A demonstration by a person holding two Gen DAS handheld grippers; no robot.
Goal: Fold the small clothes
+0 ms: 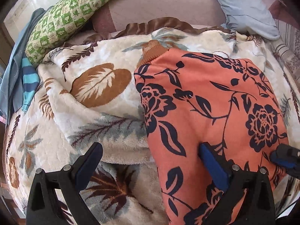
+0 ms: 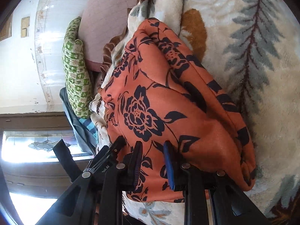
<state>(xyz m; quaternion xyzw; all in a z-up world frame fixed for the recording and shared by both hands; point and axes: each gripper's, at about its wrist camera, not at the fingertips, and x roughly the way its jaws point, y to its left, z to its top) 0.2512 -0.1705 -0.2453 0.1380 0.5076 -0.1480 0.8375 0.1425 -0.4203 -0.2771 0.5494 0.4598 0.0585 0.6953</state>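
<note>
The orange garment with a dark navy flower print (image 1: 210,101) lies on the cream plush blanket with brown and grey leaves (image 1: 90,101), toward its right side in the left wrist view, its long axis running from the near edge up to the brown ribbed cuff (image 1: 152,51) that points at the blanket's ruffled far edge. The left gripper (image 1: 150,153) stands spread wide, one finger on the cloth, while the right gripper (image 2: 152,159) pinches the garment's near hem. To fold well, I judge the pinched hem should stay taut and travel along that axis toward the cuff.
</note>
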